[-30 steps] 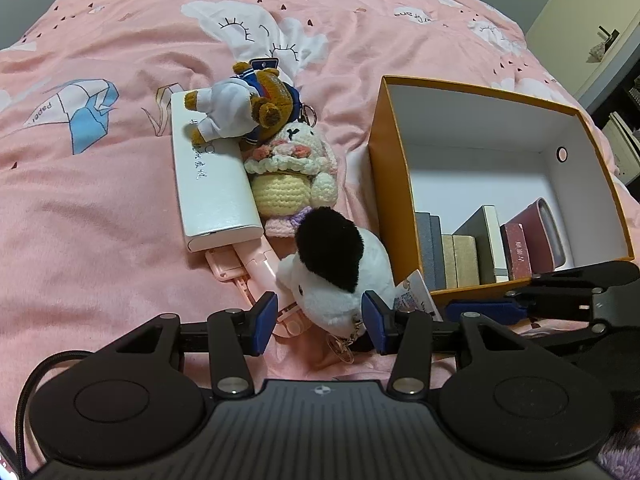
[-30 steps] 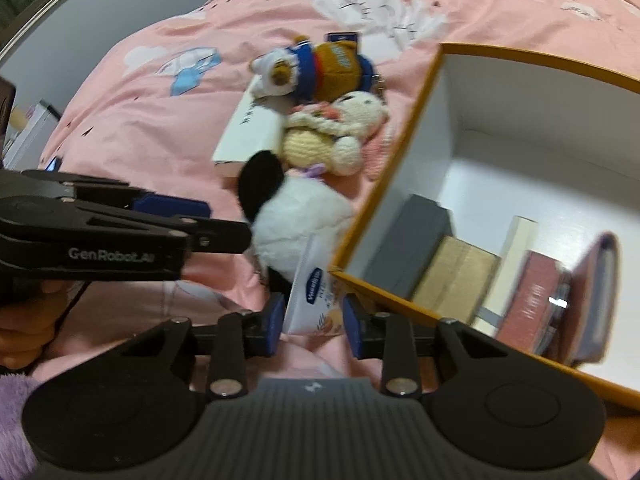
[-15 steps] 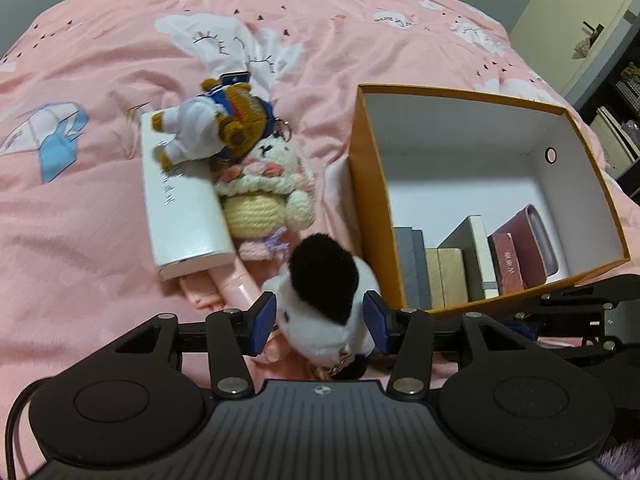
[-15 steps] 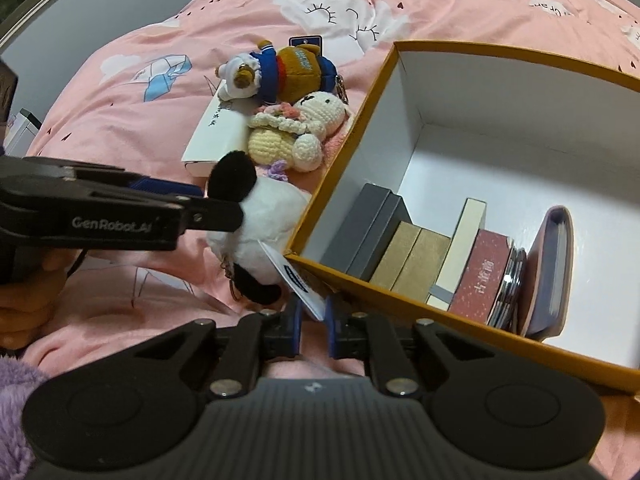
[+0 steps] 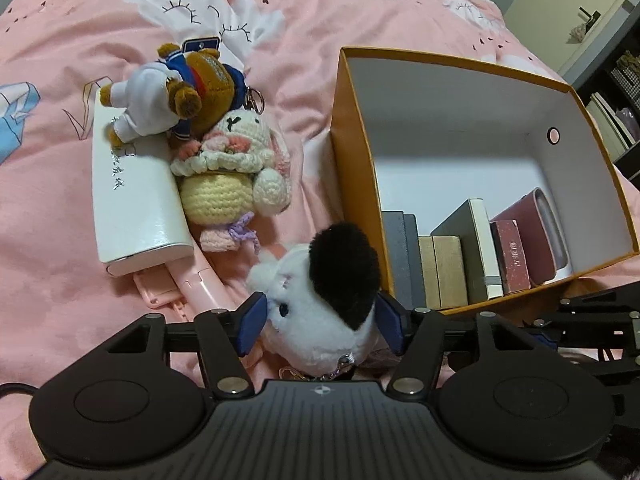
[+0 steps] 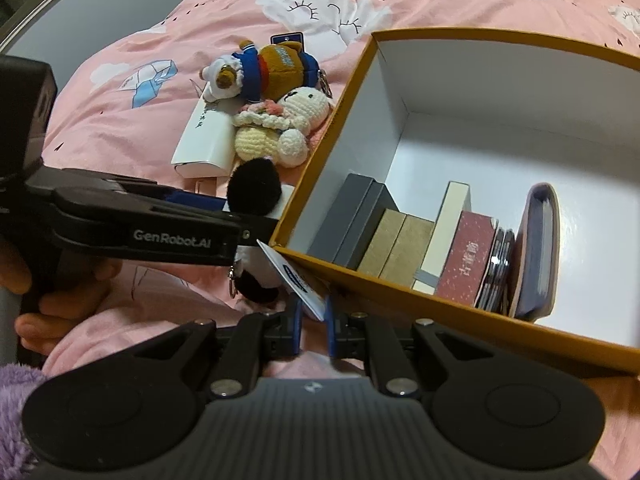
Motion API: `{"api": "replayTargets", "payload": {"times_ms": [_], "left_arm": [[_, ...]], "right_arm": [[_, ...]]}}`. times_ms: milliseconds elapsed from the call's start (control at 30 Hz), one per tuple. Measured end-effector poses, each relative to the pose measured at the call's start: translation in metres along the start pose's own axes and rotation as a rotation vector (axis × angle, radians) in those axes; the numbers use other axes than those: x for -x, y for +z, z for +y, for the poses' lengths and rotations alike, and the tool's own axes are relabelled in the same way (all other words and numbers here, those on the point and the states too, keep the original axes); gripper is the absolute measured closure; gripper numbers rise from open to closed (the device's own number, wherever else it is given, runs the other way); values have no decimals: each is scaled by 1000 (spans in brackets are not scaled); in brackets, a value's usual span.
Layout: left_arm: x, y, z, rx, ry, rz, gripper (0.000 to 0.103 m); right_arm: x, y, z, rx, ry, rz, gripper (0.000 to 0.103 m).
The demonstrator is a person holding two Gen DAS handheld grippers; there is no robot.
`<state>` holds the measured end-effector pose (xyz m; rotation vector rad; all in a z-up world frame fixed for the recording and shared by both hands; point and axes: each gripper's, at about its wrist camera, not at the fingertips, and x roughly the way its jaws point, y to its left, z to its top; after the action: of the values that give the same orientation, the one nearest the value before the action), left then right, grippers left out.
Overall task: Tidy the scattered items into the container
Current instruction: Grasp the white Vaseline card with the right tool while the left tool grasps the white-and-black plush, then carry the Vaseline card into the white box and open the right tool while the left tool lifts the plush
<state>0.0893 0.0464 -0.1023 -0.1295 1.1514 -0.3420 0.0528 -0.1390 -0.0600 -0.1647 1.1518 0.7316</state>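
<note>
A white plush with a black ear (image 5: pixel 324 312) is seen between the spread fingers of the left gripper (image 5: pixel 320 322), whose jaws have just been opening; the blue pads (image 5: pixel 252 322) stand at its sides, and whether they press on it cannot be told. The plush lies on the pink bedspread (image 5: pixel 60 208) just beside the near corner of the orange box (image 5: pixel 356 184); inside the box, small boxes and a dark red case (image 5: pixel 536 236) are stood along the near wall. The right gripper (image 6: pixel 311 320) is clenched on a white packet with blue print (image 6: pixel 296 280), which is held outside the box, just before its near rim (image 6: pixel 400 292). Farther off, a crocheted rabbit (image 5: pixel 232 172), a brown bear in a white and blue outfit (image 5: pixel 176 92) and a white flat box (image 5: pixel 132 196) are found together on the bedspread.
</note>
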Motion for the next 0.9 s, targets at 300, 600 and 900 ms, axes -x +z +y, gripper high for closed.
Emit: {"api": "replayTargets", "payload": {"times_ms": [300, 600, 900], "left_arm": [[7, -3, 3, 29, -18, -13, 49], [39, -5, 7, 54, -20, -86, 50], [81, 3, -2, 27, -28, -196, 50]], "right_arm": [[11, -1, -5, -27, 35, -25, 90], [47, 2, -15, -76, 108, -96, 96], [85, 9, -21, -88, 108, -199, 99]]}}
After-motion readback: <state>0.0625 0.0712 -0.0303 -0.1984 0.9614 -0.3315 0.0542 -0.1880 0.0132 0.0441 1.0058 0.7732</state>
